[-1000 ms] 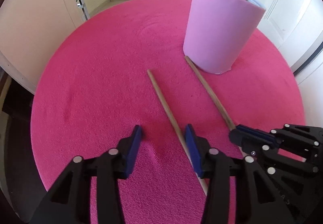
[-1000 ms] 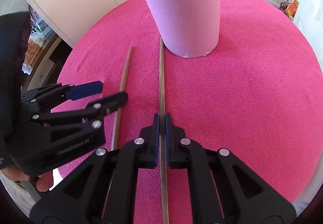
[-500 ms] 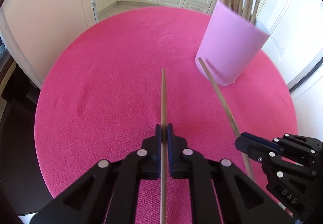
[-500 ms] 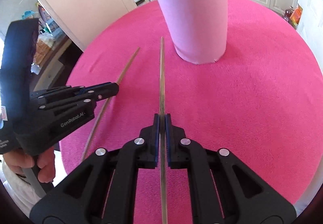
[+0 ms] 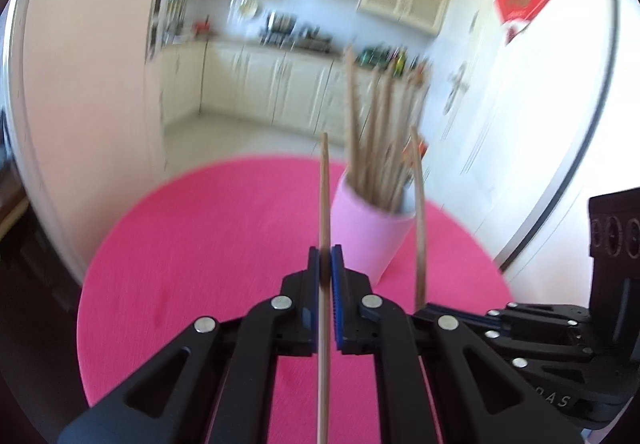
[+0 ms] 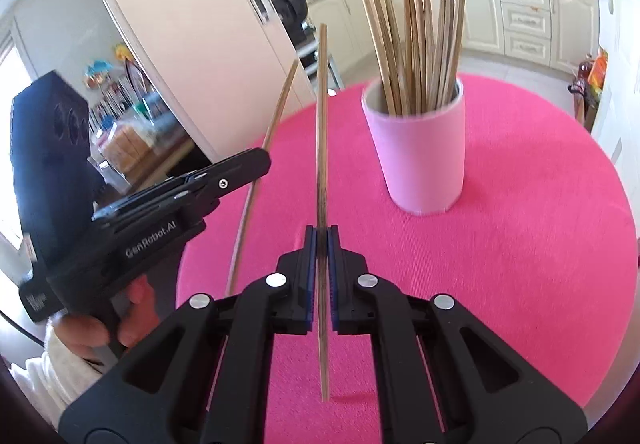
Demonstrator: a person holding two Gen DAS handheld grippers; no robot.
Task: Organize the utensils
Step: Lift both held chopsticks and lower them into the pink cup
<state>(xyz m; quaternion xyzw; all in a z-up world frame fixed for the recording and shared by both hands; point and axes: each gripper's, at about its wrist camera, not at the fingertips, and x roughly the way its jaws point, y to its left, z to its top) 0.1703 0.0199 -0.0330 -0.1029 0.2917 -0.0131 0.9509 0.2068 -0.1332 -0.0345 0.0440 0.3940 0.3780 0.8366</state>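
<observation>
A pink cup (image 6: 420, 156) full of several wooden sticks (image 6: 420, 28) stands on the round pink table (image 6: 520, 244); it also shows in the left wrist view (image 5: 368, 236). My left gripper (image 5: 326, 260) is shut on one wooden stick (image 5: 324, 196), held up off the table and pointing toward the cup. My right gripper (image 6: 321, 240) is shut on another wooden stick (image 6: 322, 124), also lifted. From the right wrist view the left gripper (image 6: 240, 172) with its stick (image 6: 276, 124) is to the left. From the left wrist view the right gripper (image 5: 424, 312) holds its stick (image 5: 418, 212) beside the cup.
Cream kitchen cabinets (image 6: 528, 16) stand beyond the table. A cream wall panel (image 6: 192, 44) stands at the table's left. A white door (image 5: 520, 124) is to the right in the left wrist view.
Both grippers have lifted their sticks off the table and tilted upward, away from the surface. The left wrist view has swung up sharply and is blurred.
</observation>
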